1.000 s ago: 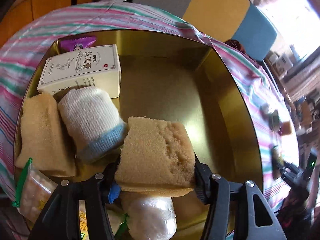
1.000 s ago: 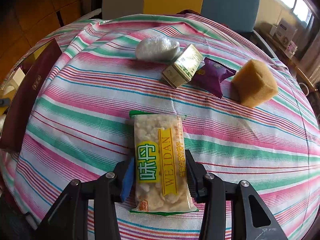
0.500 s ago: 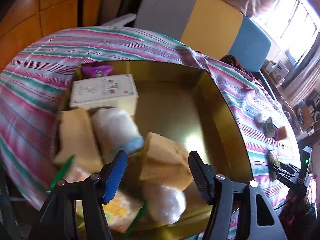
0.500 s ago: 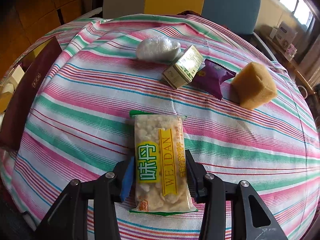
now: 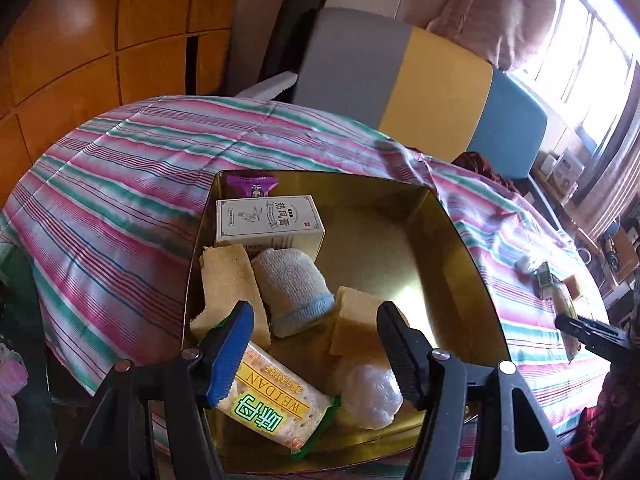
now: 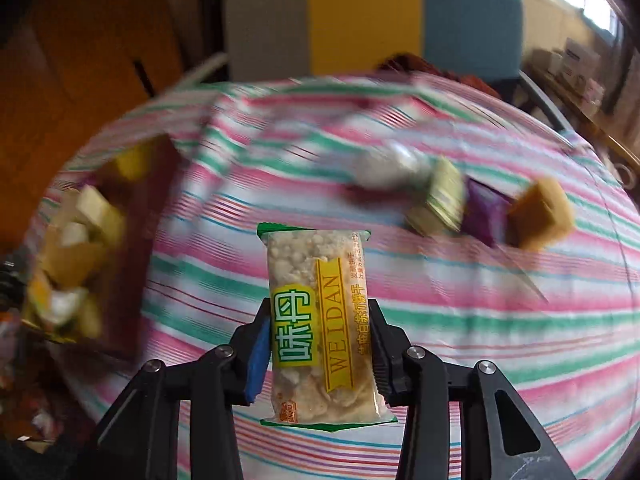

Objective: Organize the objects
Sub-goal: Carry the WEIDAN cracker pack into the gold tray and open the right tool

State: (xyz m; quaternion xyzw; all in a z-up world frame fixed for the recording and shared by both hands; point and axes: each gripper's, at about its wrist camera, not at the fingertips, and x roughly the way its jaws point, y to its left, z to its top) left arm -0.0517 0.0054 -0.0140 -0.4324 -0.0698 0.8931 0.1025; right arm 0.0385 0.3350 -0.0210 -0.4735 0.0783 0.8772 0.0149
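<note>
My left gripper [image 5: 316, 344] is open and empty, raised above the gold box [image 5: 460, 240]. In the box lie a tan sponge [image 5: 356, 318] just under the jaws, another sponge [image 5: 230, 284], a rolled white sock [image 5: 292, 288], a white carton [image 5: 268, 220], a purple packet [image 5: 252, 186], a snack bar [image 5: 276, 404] and a clear bag [image 5: 370, 394]. My right gripper [image 6: 318, 344] is shut on a WEIDAN snack bar [image 6: 316, 316], lifted off the striped cloth. The view behind it is blurred.
On the striped tablecloth [image 6: 440, 300] lie a clear bag [image 6: 388, 166], a green carton [image 6: 440, 198], a purple packet [image 6: 482, 216] and a tan sponge [image 6: 540, 216]. The box shows at the left of the right wrist view [image 6: 80, 240]. A striped sofa [image 5: 420, 80] stands behind the table.
My left gripper let go of the tan sponge in the box, opened and pulled back upward. My right gripper lifted the snack bar off the cloth and is moving.
</note>
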